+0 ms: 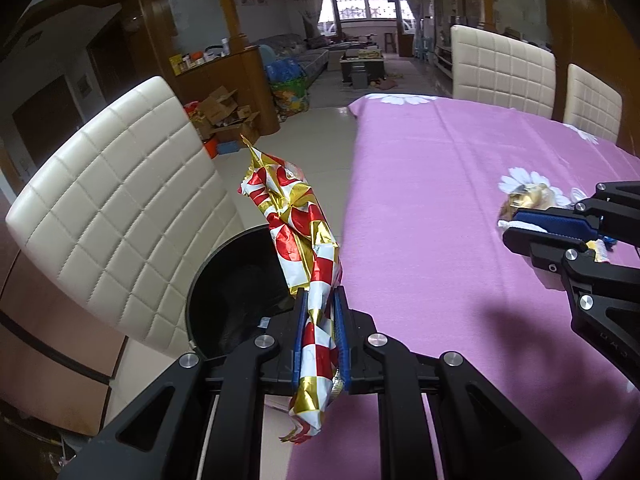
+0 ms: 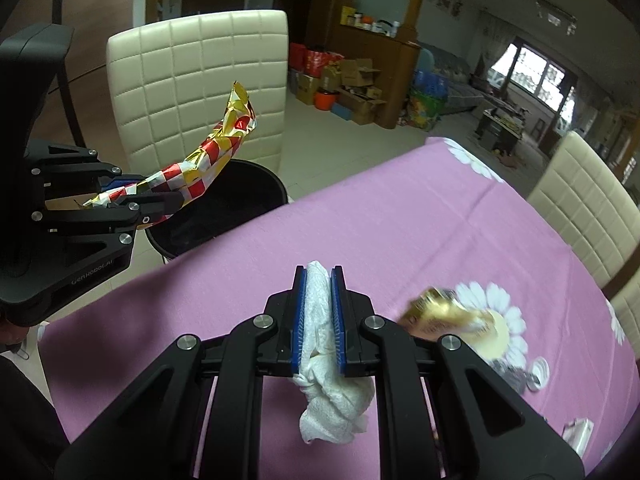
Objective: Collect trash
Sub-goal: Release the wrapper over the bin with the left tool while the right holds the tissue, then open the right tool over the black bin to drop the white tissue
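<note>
wrapper [image 1: 304, 248] long axis along fingers [image 1: 301, 328], tip fwd

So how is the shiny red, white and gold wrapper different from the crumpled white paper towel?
The shiny red, white and gold checked foil wrapper is long and glossy; the crumpled white paper towel is a plain, soft, matte wad. The wrapper sticks far out past the left gripper, over the black trash bin; the towel mostly hangs behind the right gripper, over the purple tablecloth. Both are pinched between closed blue pads.

Table under pink daisy-print tablecloth [image 2: 360, 208], gold crumpled wrapper [image 2: 440, 312] and small foil scraps [image 2: 516, 376] on it
</note>
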A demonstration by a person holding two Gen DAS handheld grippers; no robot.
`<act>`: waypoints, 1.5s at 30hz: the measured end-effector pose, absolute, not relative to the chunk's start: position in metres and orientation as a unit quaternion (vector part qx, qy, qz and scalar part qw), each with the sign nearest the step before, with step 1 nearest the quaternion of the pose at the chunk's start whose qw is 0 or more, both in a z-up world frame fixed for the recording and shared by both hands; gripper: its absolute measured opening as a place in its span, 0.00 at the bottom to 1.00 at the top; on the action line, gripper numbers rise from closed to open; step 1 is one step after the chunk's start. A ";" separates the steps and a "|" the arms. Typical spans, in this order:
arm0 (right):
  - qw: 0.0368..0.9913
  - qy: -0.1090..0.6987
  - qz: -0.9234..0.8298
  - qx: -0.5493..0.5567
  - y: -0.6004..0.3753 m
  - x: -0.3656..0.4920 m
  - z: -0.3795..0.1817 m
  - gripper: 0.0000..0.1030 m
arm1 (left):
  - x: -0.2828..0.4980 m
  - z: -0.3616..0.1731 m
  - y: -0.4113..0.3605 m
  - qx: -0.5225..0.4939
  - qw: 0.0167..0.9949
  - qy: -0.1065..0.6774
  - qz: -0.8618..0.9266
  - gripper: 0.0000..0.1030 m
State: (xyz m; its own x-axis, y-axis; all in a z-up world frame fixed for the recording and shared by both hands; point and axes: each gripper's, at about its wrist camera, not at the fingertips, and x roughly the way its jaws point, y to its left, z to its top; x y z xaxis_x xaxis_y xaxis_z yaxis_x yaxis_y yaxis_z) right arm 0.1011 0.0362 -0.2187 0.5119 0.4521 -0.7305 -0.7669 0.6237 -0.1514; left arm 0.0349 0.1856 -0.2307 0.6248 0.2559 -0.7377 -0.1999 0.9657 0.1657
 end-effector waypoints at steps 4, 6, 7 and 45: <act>0.826 0.329 0.387 -0.245 0.064 0.109 -0.224 0.13 | 0.039 -0.235 0.204 0.029 0.896 0.418 0.145 0.13; 0.820 0.329 0.398 -0.248 0.080 0.113 -0.227 0.13 | 0.041 -0.237 0.213 0.027 0.894 0.419 0.155 0.13; 0.817 0.328 0.403 -0.250 0.086 0.115 -0.228 0.13 | 0.042 -0.238 0.217 0.025 0.894 0.419 0.159 0.13; 0.765 0.299 0.496 -0.282 0.197 0.159 -0.255 0.14 | 0.063 -0.256 0.300 -0.005 0.865 0.413 0.284 0.74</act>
State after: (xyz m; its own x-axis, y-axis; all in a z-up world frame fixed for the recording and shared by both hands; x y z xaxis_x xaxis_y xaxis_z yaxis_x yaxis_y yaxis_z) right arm 0.1589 0.1968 -0.2550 0.3294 0.5908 -0.7365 -0.9274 0.3488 -0.1350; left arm 0.0632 0.3004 -0.2564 0.4970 0.4869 -0.7183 -0.4956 0.8387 0.2256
